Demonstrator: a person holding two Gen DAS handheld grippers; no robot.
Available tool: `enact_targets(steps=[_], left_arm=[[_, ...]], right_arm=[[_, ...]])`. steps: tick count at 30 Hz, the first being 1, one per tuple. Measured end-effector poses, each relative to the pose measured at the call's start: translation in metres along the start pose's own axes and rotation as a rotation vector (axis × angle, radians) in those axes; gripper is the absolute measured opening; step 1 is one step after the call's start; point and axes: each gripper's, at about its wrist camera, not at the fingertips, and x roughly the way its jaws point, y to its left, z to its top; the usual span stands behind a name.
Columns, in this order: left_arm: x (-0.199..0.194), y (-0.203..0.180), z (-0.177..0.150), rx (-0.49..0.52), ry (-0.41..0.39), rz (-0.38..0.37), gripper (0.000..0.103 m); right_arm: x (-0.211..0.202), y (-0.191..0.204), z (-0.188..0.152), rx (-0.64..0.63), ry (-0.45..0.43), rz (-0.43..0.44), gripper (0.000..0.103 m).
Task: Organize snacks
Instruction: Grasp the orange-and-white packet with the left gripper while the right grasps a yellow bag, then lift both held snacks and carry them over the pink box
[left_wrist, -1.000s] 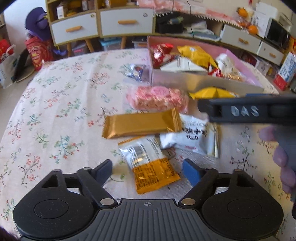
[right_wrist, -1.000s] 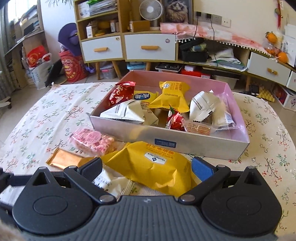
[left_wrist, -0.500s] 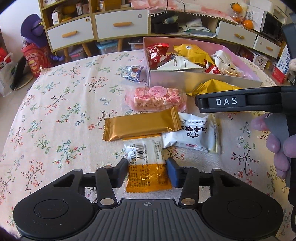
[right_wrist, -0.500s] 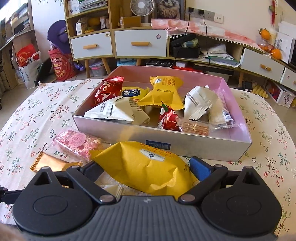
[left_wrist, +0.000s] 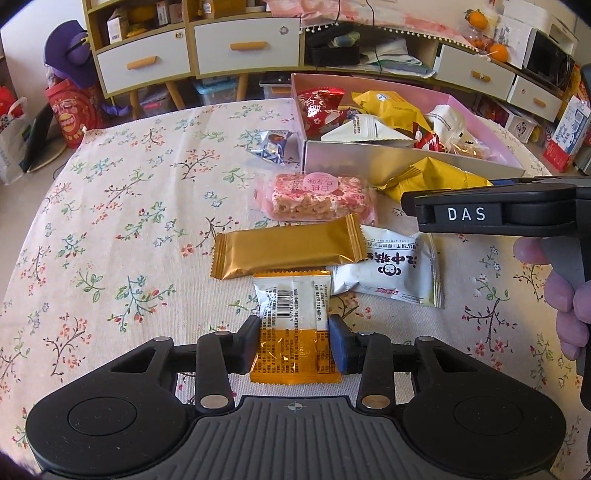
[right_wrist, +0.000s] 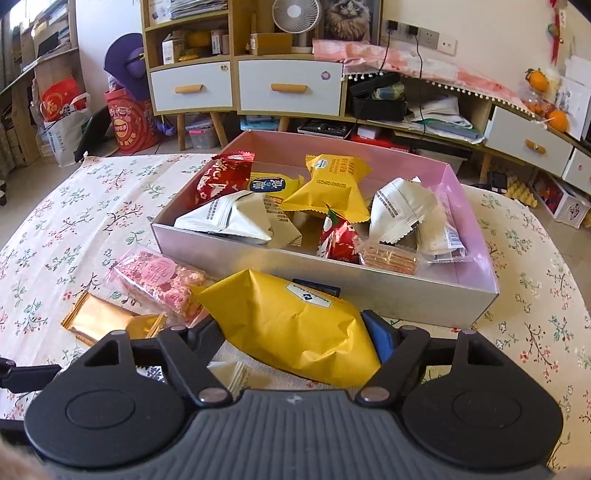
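Loose snacks on the table (left_wrist: 110, 206): six are counted outside the box: an orange-and-silver packet (left_wrist: 293, 325), a gold bar (left_wrist: 288, 245), a white packet (left_wrist: 391, 267), a pink rice-crisp bar (left_wrist: 317, 195), a blue-silver sweet (left_wrist: 271, 147) and a large yellow packet (right_wrist: 291, 321).
Box (right_wrist: 332, 273): a pink-lined box is set toward the table's far right edge; about nine snacks are seen inside, among them two red, two yellow and several white packets.
Left tool (left_wrist: 293, 341): its jaws are closing, with both pads against the sides of the orange-and-silver packet, near the table's near edge.
Right tool (right_wrist: 291, 332): its jaws are closing around the large yellow packet, which lies just before the box's near wall; the pads are pressed against it.
Hand (left_wrist: 565, 302): fingers are wrapped round the right tool's handle.
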Motion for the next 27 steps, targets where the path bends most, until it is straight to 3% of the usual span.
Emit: enact_targets(steps=[27], left_arm=[[-0.014,0.015,0.007,-0.052,-0.033,-0.027,0.037]], right_arm=[[-0.025,-0.019,0.004,0.031,0.023,0.114,0.062]])
